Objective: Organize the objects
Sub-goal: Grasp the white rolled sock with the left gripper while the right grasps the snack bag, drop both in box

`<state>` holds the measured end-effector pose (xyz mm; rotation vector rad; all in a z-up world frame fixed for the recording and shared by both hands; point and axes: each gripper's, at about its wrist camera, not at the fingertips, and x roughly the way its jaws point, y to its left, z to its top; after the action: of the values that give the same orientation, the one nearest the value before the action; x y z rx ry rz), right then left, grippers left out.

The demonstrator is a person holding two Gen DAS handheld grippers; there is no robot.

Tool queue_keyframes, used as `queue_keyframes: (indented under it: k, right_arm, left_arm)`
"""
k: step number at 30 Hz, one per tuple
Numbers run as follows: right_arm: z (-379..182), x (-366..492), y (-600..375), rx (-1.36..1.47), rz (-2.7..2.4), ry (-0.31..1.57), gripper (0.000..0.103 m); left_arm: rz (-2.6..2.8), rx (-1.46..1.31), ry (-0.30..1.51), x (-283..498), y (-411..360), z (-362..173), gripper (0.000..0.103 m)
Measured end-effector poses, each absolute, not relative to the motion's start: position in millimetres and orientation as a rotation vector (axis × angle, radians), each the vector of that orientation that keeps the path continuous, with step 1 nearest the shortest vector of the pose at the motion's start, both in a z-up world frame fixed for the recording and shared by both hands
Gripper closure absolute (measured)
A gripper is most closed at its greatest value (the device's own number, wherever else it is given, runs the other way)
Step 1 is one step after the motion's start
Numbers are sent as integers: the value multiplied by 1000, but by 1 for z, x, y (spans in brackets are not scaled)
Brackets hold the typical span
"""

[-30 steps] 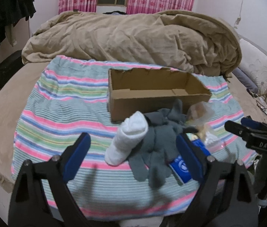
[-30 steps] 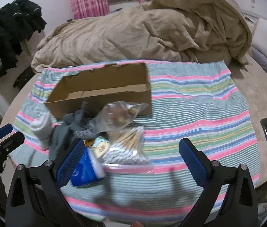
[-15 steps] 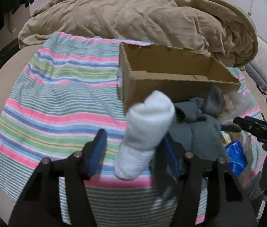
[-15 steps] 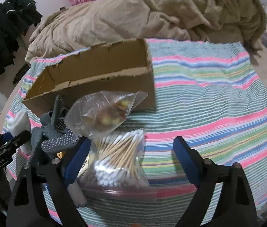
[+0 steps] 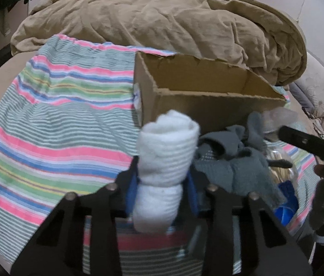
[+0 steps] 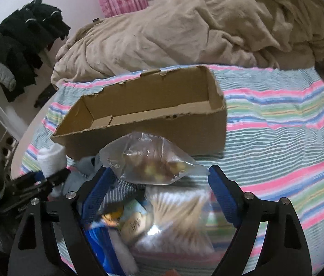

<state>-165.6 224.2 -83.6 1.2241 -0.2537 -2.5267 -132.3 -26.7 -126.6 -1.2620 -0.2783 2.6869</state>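
We held a two-finger gripper in each hand over a bed covered with a striped blanket (image 5: 53,124). Our left gripper (image 5: 162,191) had its jaws closed tightly on a rolled white sock (image 5: 166,154), which stood upright between the blue pads, just in front of an open cardboard box (image 5: 207,105). The box lay on the blanket, its inside bare as far as we could see. Beside the sock, to its right and also in front of the box, lay grey gloves (image 5: 237,161).

Our right gripper (image 6: 157,197) had its jaws spread wide around a pile in front of the box: a clear bag of small brownish items (image 6: 152,163) on top, a bag of cotton swabs (image 6: 178,216) beneath it, and a blue packet (image 6: 99,237) at the left finger. We could not tell whether the pads touched anything. Behind the box lay a crumpled tan duvet (image 6: 196,30).
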Motion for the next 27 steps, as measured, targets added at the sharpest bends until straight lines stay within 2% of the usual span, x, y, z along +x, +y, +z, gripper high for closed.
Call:
queue_keyframes:
  k: [3,4,7,19,27]
  right_arm:
    - [-92,-170,219,1218,-2508,-269,16]
    - [-94,-169,219,1199,-2503,-282,30]
    - [-93,-165,219,1159,-2518,-283,39]
    - [-38,-134,228,1017,-2579,-237,41]
    - [-10,-168,238,942,-2628,-184,41]
  left_arm:
    - [2688,-1250,-272,-128,-25,-123,71]
    - [2690,-1248,-272,-127,-25,-122,71]
    - [2695,-1233,-278,-120,-26,-117,72]
    - [2734,-1063,-329,-99,-28,-61,72]
    - [2763,-935,-285,-133,-20,-19,72]
